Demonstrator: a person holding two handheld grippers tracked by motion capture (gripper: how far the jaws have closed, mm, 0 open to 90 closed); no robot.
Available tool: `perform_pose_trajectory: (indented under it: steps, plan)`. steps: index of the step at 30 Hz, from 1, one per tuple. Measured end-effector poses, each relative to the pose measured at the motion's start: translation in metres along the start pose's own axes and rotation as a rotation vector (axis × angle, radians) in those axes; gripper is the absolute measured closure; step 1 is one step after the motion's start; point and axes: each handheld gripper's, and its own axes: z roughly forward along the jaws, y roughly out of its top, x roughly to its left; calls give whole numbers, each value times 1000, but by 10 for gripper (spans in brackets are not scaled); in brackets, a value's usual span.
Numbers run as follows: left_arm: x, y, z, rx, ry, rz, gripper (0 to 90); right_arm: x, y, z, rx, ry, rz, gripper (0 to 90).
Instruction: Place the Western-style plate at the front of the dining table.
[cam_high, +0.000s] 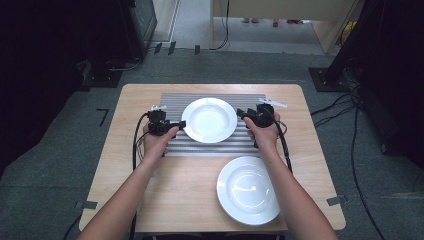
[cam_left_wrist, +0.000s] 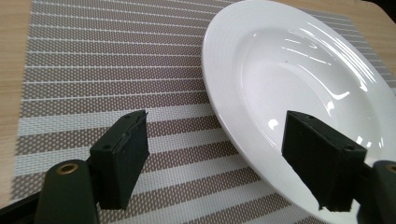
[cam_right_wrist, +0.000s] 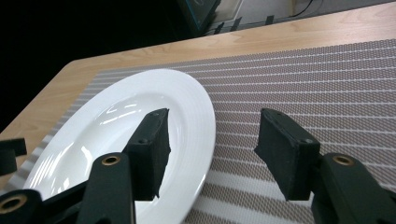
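My left tongs (cam_high: 181, 123) and right tongs (cam_high: 241, 113) gape, released, flanking the round white ceramic plate (cam_high: 209, 119), which rests centred on the striped grey woven placemat (cam_high: 176, 99) toward the tabletop's far edge.

Grey carpet (cam_high: 60, 165) covered the floor — black cables (cam_high: 360, 165) trailed across it. Dark equipment (cam_high: 135, 25) stood behind; pale wooden furniture (cam_high: 285, 10) lay beyond.

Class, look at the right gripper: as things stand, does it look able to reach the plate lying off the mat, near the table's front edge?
Probably yes. The right gripper is open and holds nothing, and the near plate lies just below that hand, with bare table around it.
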Motion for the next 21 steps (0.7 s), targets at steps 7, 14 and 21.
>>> perform_pose_trajectory:
  steps: [7,14,21]
  plan:
    - [-2,-8,-26,-27,-9,46,183,-2,-2,-31,-16,-11,-87,351]
    - [-3,-19,-48,-55,-11,78,164,-8,-10,-55,0,0,-122,321]
    - [-2,-32,-65,-56,-21,97,152,-11,-20,-81,-3,9,-147,298]
